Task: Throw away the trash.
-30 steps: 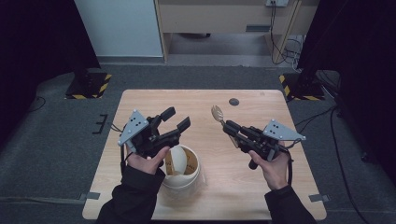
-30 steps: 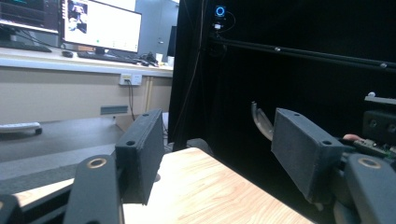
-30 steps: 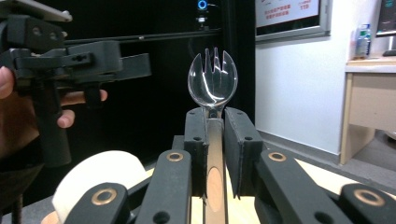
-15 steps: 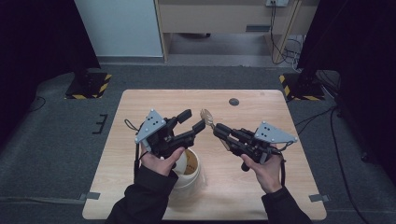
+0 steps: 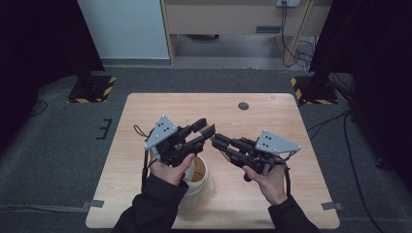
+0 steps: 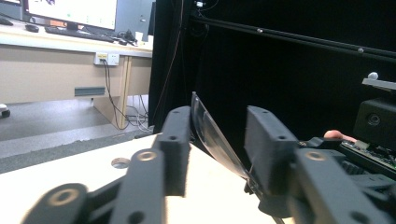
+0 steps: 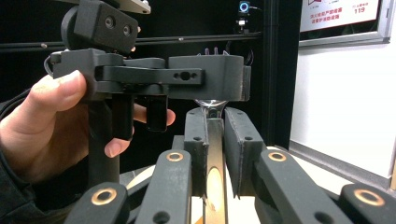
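While R gripper (image 7: 215, 135) clamps it, spoon (image 7: 214, 186) points bowl-first at L gripper (image 7: 208, 81).

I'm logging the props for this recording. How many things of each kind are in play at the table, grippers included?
Grippers: 2 (left gripper, right gripper)
Clear plastic spoon: 1
White tub: 1
Dark round disc: 1
Total: 5
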`<state>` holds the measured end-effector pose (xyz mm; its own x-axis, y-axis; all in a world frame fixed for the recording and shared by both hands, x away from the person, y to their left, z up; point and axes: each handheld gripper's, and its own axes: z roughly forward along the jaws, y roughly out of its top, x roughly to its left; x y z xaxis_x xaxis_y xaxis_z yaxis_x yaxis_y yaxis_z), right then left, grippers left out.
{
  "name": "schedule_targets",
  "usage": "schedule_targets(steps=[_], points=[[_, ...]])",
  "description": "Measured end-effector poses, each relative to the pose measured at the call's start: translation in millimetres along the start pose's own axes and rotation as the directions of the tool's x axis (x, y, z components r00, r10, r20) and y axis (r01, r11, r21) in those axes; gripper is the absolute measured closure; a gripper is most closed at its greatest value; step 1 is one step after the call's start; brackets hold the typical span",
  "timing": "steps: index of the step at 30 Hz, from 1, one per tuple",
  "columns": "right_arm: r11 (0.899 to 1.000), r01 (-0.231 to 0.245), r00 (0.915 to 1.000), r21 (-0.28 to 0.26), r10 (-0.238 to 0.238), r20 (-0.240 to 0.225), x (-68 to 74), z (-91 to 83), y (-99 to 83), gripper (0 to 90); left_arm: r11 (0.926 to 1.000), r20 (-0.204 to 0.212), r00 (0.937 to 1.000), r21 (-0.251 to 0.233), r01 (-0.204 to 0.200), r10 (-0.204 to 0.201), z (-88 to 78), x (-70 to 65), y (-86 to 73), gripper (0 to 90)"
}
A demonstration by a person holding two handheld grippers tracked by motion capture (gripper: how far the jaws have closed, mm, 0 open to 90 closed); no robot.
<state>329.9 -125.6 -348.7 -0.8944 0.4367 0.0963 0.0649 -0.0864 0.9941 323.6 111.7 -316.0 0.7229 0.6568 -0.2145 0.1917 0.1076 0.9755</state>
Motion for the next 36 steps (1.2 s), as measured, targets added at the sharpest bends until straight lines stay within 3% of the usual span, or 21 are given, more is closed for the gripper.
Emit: schedule_targets(steps=[8,14,20,23,29,36], points=[[1.000,0.000,1.0000,0.010,0.000,-0.002,1.2,2.2,-2.5,80.0,0.9996,0.048,0.9984,0.000,0.029,-0.029,-1.6,-3.1,1.7,79.7],[1.000,-0.017,0.9998,0.004,0.017,-0.006,0.5,1.5,-2.6,75.4,1.0000,0.064,0.9979,-0.009,0.004,-0.004,-5.7,-5.5,4.1,81.9],[0.998,-0.055,0.9981,-0.014,0.056,0.027,-9.7,-8.2,-1.1,67.5,0.9998,0.054,0.9985,-0.018,0.002,-0.001,-12.2,-0.9,7.5,82.0],[0.997,-0.075,0.9947,-0.004,0.075,0.070,-18.8,-14.5,-3.2,63.0,0.9999,0.050,0.9987,-0.008,-0.011,0.011,-14.4,-0.4,8.1,82.0],[0.994,-0.098,0.9801,0.047,0.088,0.178,-42.3,-28.3,-17.1,57.0,0.9981,0.044,0.9975,0.023,-0.056,0.055,-20.1,-4.5,6.3,82.0],[0.983,-0.131,0.9478,0.130,0.086,0.307,-70.9,-42.9,-39.2,49.3,0.9941,0.029,0.9955,0.059,-0.091,0.090,-27.5,-4.2,-1.1,81.9]])
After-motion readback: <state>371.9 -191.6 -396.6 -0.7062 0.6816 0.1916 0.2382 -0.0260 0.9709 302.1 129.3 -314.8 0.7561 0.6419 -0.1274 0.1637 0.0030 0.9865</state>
